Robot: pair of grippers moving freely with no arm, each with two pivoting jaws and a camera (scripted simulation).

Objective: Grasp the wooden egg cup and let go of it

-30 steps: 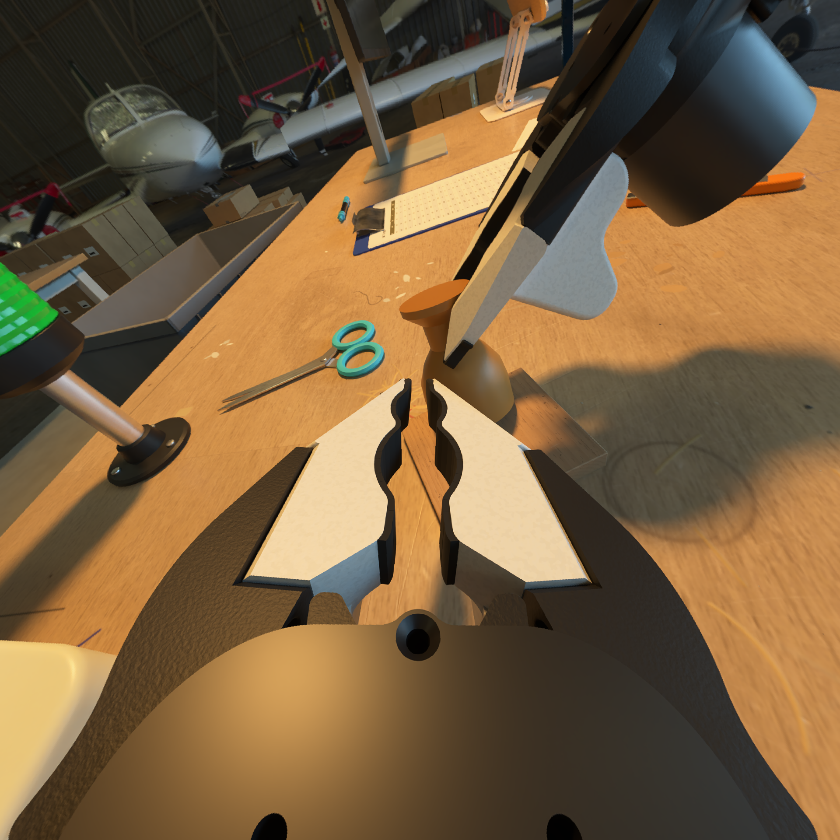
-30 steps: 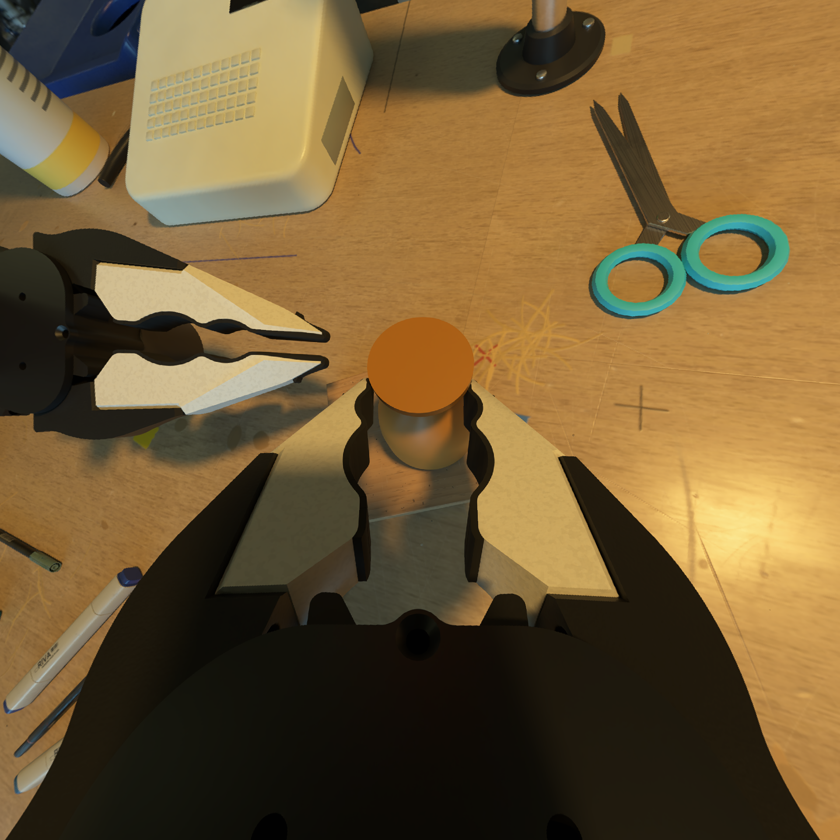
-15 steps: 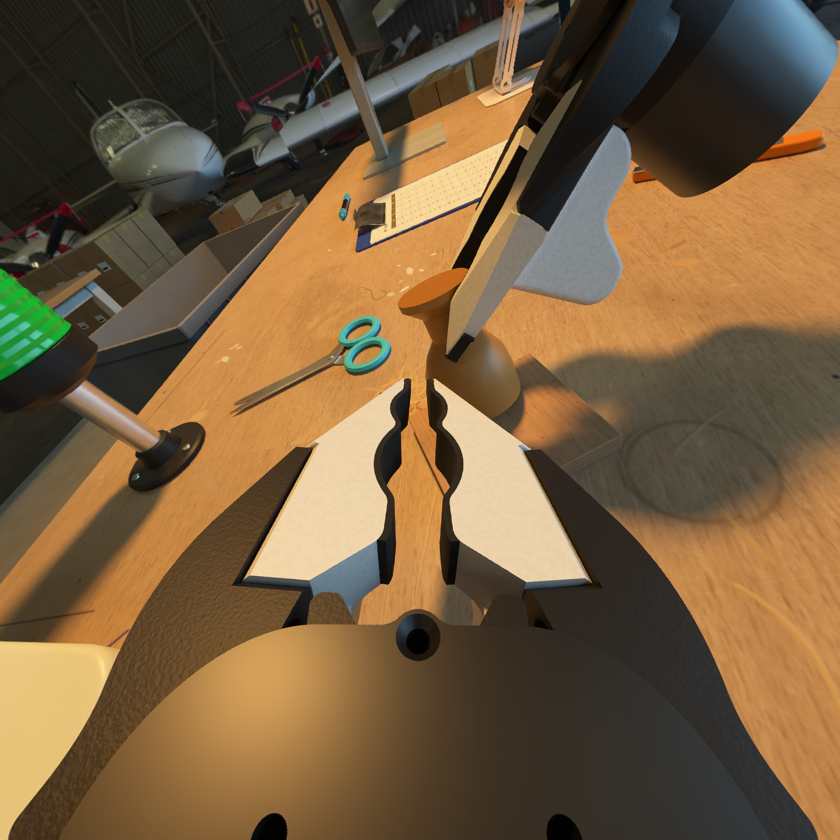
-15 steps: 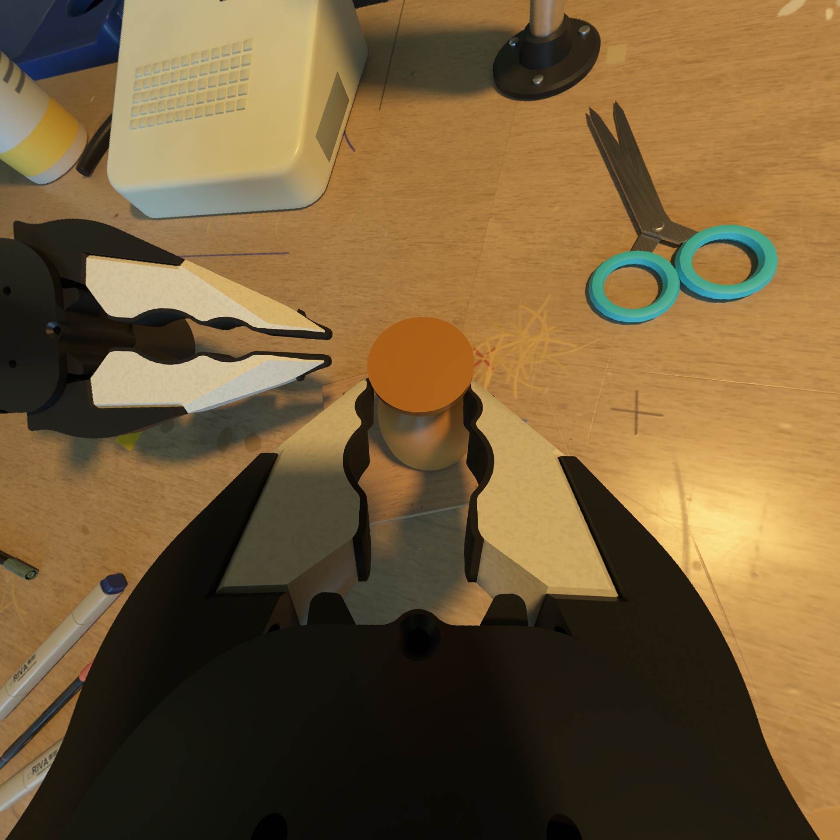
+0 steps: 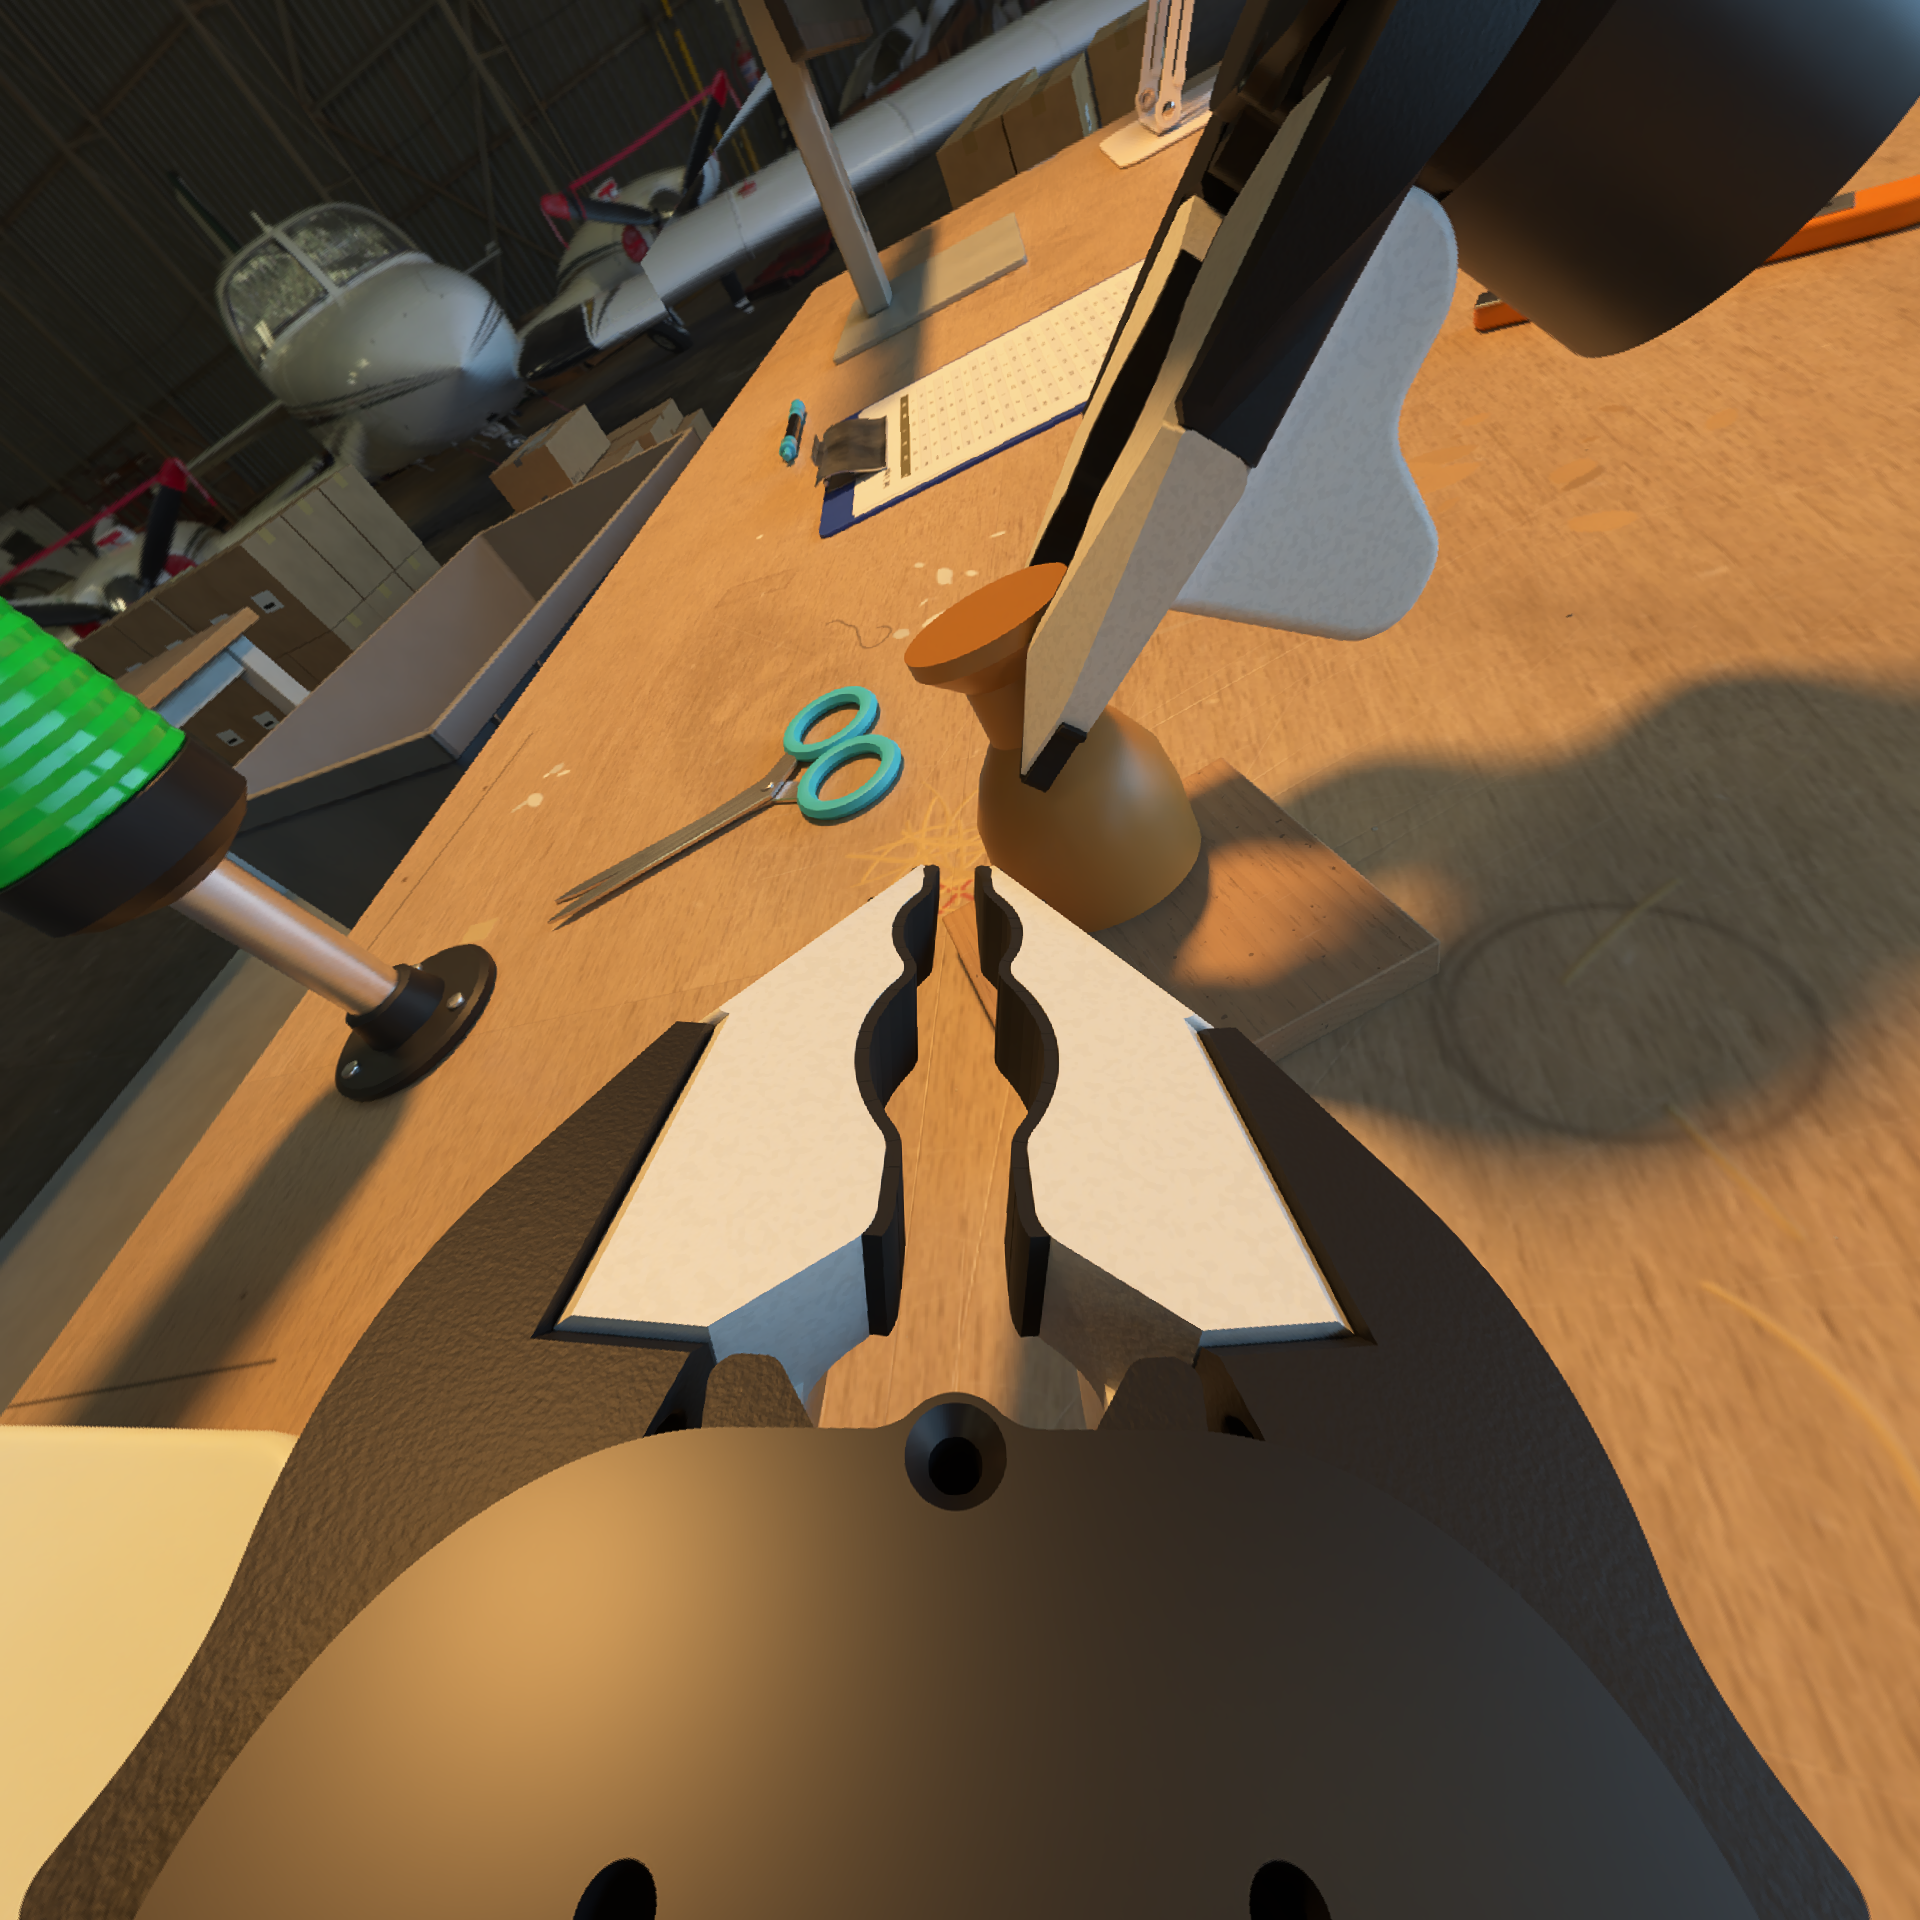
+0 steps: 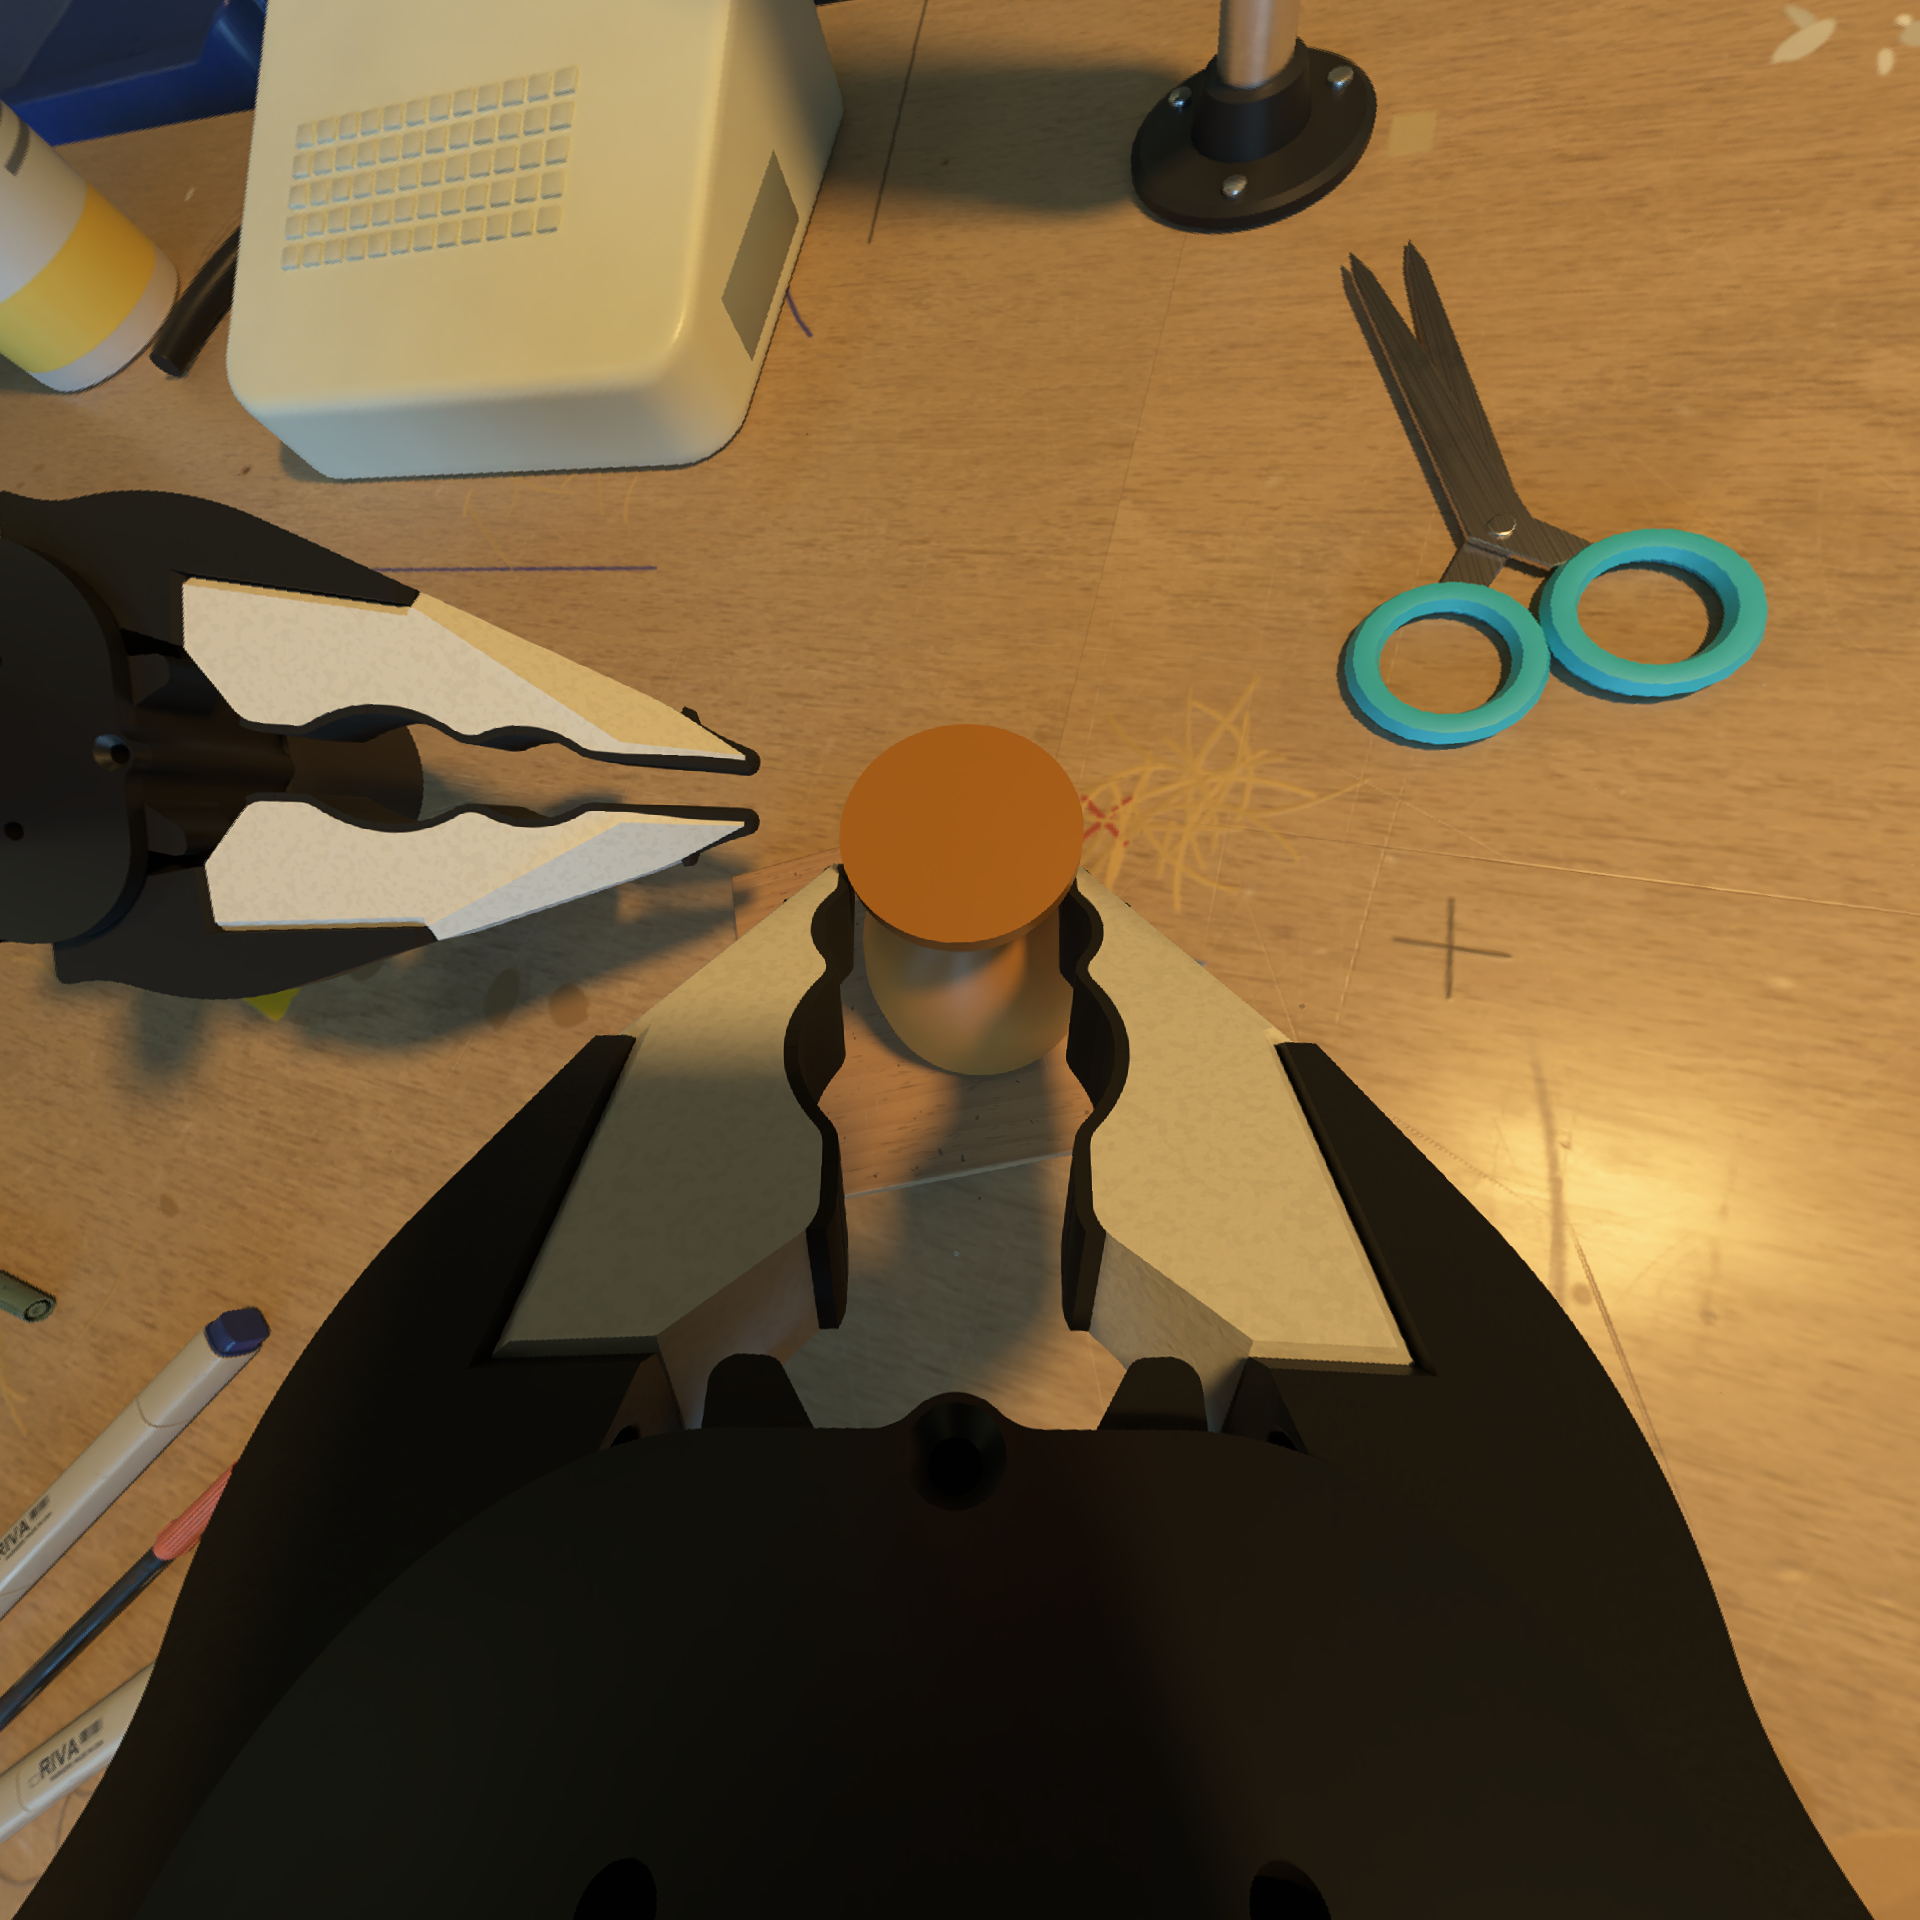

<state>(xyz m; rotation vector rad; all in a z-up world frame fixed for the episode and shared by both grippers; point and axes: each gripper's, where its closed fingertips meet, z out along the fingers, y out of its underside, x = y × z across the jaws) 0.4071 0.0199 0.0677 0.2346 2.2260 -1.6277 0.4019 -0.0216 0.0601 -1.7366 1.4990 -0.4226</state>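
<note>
The wooden egg cup (image 6: 961, 831) stands upside down, its flat orange foot on top and its bowl down. My right gripper (image 6: 958, 878) comes from above and is shut on its stem. In the left wrist view the cup (image 5: 1101, 831) hangs just over a small wooden block (image 5: 1299, 935), with one right finger (image 5: 1101, 582) pressed on the stem. My left gripper (image 5: 956, 878) lies low over the table, its tips just short of the cup. Its jaws are empty, with only a narrow slit between them. It also shows in the right wrist view (image 6: 753, 795).
Teal-handled scissors (image 6: 1501, 530) lie right of the cup. A cream box (image 6: 499, 239), a lamp pole base (image 6: 1252, 135) and a white-yellow bottle (image 6: 73, 270) stand beyond. Pens (image 6: 125, 1434) lie at the lower left. A clipboard (image 5: 997, 416) lies far back; the table edge runs along the left.
The right gripper has risen a little with the egg cup held in it; the table objects have shrunk toward the centre. The left gripper has drifted slightly and stays nearly closed.
</note>
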